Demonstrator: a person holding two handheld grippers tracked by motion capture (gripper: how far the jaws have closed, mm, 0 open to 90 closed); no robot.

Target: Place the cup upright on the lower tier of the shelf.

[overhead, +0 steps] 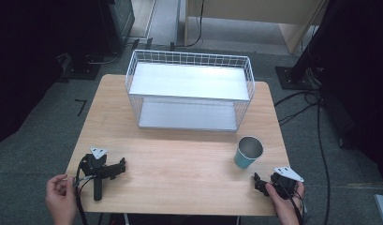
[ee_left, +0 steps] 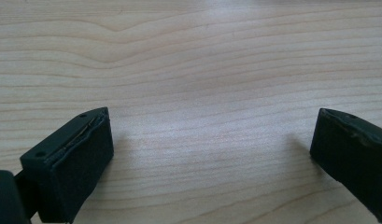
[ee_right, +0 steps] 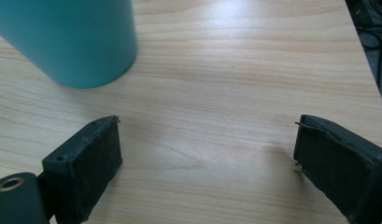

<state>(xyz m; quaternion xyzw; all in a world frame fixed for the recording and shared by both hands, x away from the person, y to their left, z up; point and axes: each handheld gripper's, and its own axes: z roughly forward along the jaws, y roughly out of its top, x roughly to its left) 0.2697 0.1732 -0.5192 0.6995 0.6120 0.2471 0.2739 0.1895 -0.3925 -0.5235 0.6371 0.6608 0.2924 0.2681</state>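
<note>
Wooden table (overhead: 180,159), right hand-held gripper (ee_right: 207,154) jaws wide apart, empty, near teal cup (ee_right: 67,37)

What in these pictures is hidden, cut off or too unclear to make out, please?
- Teal cup: its rim and inside are cut off by the right gripper view's top edge.
- Wire rack: its rear lower shelf is hidden under the upper shelf in the high view.
- Right gripper: its jaws are too small to judge there.
</note>
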